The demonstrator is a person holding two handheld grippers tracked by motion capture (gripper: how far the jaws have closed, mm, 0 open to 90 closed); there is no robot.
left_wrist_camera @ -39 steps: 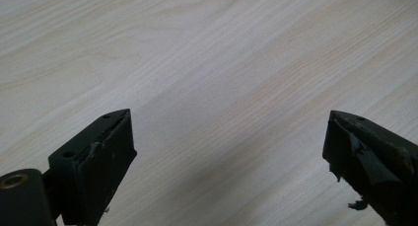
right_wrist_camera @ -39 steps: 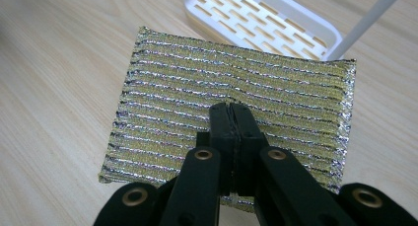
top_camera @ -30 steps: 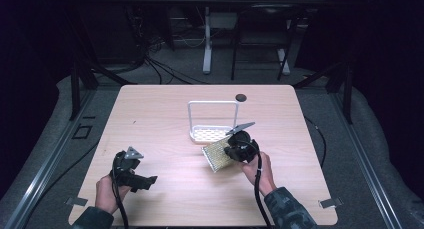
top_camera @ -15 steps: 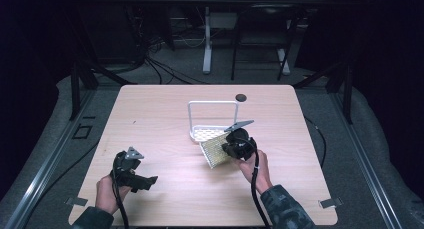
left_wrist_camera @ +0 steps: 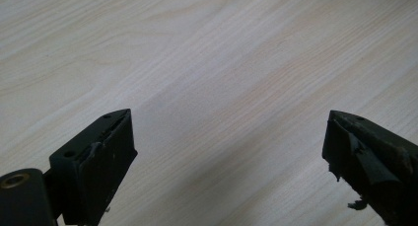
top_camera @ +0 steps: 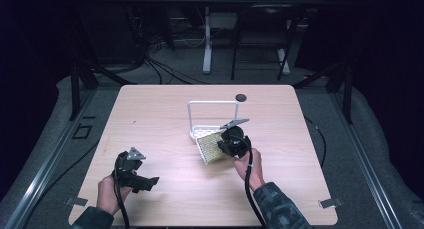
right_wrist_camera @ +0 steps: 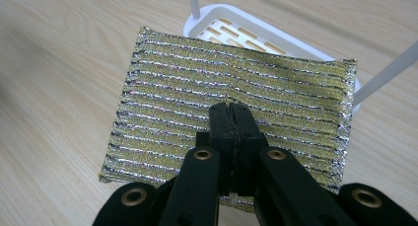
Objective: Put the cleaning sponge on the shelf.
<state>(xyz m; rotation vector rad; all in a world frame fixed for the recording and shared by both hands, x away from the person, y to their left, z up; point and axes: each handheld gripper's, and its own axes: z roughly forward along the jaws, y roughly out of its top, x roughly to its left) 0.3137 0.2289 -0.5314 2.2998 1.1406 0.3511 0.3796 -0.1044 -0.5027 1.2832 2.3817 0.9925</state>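
Presently lying on one pale wood-grain table (top_camera: 160, 119): one black left gripper (top_camera: 148, 180), jaws gaping wide over bare wood at the near left; one gold-and-silver striped rectangular scouring pad (right_wrist_camera: 231, 93), being pinched by one black right gripper (right_wrist_camera: 230, 118) and hanging partly over one white slotted plastic basket (right_wrist_camera: 219, 23) with wire handle; one small dark round disc (top_camera: 241, 97) sitting beyond.

Overhead light is brightening the worktop (top_camera: 165, 119) while the surrounding room is lying dark, and both close views are staying soft and evenly lit.
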